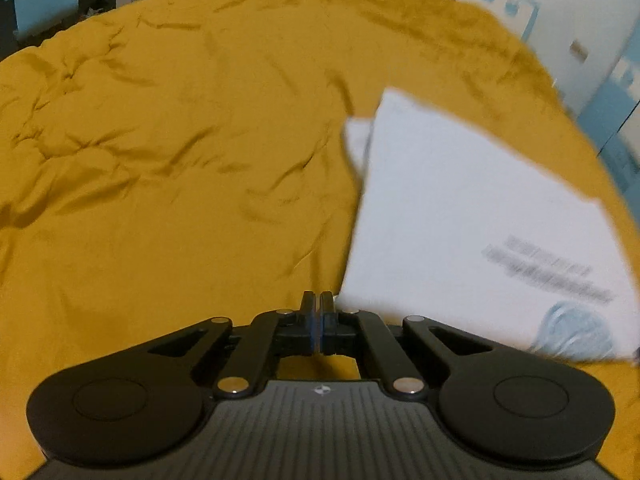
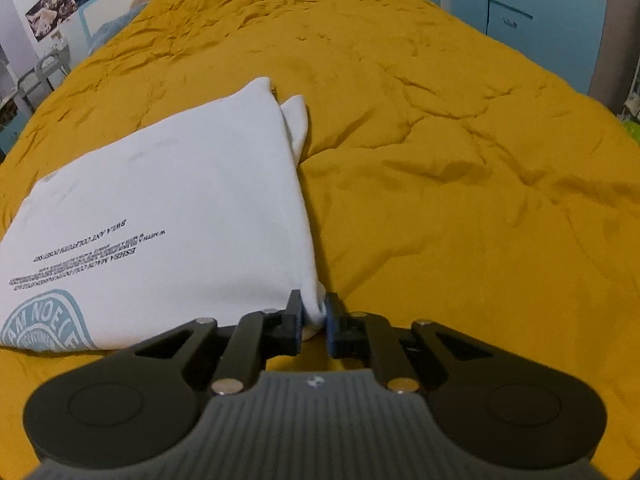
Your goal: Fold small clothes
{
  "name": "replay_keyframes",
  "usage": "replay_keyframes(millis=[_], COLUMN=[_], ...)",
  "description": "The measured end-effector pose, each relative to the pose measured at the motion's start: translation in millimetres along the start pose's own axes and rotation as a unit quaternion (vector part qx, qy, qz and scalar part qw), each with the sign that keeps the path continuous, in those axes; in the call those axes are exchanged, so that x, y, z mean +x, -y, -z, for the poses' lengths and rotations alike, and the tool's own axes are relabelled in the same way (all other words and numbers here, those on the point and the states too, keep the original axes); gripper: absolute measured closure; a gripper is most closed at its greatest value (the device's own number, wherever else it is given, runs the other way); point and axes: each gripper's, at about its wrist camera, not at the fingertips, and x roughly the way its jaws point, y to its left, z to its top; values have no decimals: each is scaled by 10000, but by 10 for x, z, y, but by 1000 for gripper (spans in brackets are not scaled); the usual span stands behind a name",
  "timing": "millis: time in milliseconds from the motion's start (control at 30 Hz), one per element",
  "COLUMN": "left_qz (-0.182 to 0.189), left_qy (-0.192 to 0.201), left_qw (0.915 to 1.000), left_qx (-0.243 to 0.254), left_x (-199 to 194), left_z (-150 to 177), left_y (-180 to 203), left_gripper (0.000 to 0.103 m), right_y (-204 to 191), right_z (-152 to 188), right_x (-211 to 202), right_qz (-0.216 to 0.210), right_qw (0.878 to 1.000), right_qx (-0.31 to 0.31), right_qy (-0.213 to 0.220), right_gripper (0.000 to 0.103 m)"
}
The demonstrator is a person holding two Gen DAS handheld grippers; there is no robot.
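The white T-shirt (image 1: 460,216) is motion-blurred in the left wrist view, its dark print unreadable and its round blue logo cut by the right edge. In the right wrist view that logo (image 2: 42,326) runs off the left edge; the small print stays illegible.

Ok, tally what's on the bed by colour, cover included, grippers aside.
White: 1, the folded garment, printed with dark text and a pale blue round logo.
Mustard yellow: 1, the bedspread underneath it.
Total: 2.
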Motion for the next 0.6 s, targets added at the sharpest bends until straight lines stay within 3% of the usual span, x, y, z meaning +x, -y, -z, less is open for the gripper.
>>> replay_keyframes(millis=[233,300,367,433,533,600], left_qz=[416,434,467,463,375,350], left_qy=[385,396,398,407,445,502], left_qw=[9984,9982,9979,9977,9969,9955], left_qx=[90,145,205,292,531,721], left_x=[-161,-110,-50,20,97,159], left_z=[-227,-279,-310,-326,-346,-363], left_y=[219,278,330,410,562,690], left_gripper=[102,102,102,99,85,61], right_y=[-41,-52,-38,-28,-44,-60], right_z=[-44,-77,-119,-159,-253,-329], right_x=[-34,-71,-105,-152,-196,-194], right_qz=[379,549,649,615,552,364], right_qw=[9984,9969,9960,9963,9965,9973], right_qx=[-425,-555,-605,-575,-541,-453], right_qy=[13,72,101,147,309,439], right_gripper=[97,93,82,81,71,64])
